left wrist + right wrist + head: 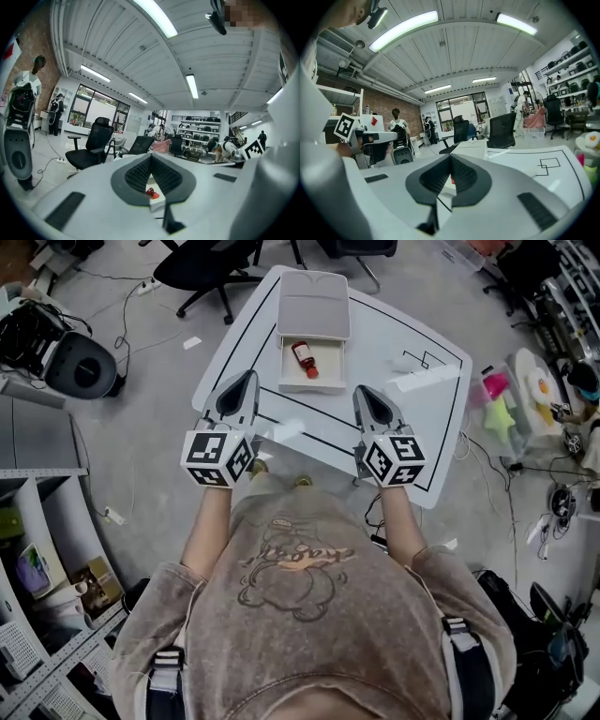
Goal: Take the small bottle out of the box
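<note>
Small bottle (303, 357) in box (312, 383), ahead of L gripper (250, 376) & R gripper (361, 391); jaws closed, empty.

The box (310, 385) lies open upward, lid (314, 304) behind it.

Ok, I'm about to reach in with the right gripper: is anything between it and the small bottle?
Nothing visible does. The box is open, its lid behind it, and the small bottle lies uncovered inside. Only the table and the box's near wall separate it from the right gripper.
</note>
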`<act>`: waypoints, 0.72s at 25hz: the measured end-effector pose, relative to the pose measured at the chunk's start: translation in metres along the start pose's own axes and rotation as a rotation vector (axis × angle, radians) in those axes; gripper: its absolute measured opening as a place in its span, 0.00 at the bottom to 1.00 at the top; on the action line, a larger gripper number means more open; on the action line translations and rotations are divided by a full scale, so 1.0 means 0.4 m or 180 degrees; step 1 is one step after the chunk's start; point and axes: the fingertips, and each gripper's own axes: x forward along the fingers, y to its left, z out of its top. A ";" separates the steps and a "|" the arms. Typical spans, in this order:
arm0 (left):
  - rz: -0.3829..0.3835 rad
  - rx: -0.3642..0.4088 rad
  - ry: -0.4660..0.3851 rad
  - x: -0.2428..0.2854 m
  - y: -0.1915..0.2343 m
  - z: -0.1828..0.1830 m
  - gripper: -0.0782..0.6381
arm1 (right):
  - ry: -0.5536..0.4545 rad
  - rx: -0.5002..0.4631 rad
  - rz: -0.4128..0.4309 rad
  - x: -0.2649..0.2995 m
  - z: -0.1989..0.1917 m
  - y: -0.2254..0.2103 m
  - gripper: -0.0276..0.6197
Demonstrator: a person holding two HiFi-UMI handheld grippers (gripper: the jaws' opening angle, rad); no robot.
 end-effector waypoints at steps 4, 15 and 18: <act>-0.0117 -0.0002 -0.0002 0.040 0.012 0.012 0.11 | 0.0002 0.0022 -0.0089 0.013 0.005 -0.004 0.03; -0.0411 -0.0035 0.0049 0.115 0.051 0.039 0.11 | -0.0125 0.0055 -0.0335 0.055 0.056 -0.005 0.03; -0.0474 -0.0078 0.0033 0.128 0.060 0.047 0.11 | -0.0159 0.0039 -0.0378 0.069 0.070 -0.005 0.03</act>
